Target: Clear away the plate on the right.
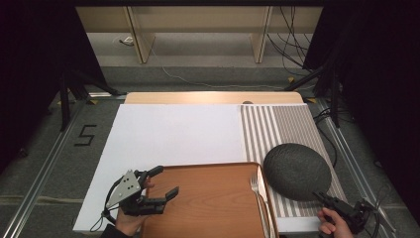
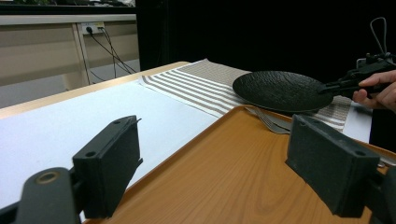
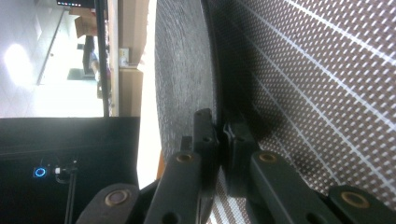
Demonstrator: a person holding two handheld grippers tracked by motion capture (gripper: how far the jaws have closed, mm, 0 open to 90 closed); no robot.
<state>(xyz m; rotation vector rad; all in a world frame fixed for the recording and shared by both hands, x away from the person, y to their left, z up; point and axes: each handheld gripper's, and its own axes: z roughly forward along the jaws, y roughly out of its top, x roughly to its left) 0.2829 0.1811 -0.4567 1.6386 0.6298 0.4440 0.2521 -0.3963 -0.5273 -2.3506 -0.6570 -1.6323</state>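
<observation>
plate (image 1: pixel 296 170): on striped mat (image 1: pixel 277 126), just right of tray (image 1: pixel 208 198) | right gripper (image 1: pixel 326 199): fingers clamped on plate's near rim | left gripper (image 1: pixel 159 182): fingers wide apart, holding nothing, above tray's left edge | fork (image 1: pixel 256 187): between tray and plate

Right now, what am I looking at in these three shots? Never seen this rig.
No robot here: a person at a table holds a two-jaw claw in each hand. One camera looks down from above; the other two ride on the claws and look along their jaws.

On the table lie a white board, a striped placemat and a wooden tray with a fork along its right edge. A dark plate sits on the placemat.

The left claw hangs open over the tray, holding nothing. The right claw is shut on the plate's near rim; in its own view the jaws pinch the rim, seen sideways because the hand is turned.
</observation>
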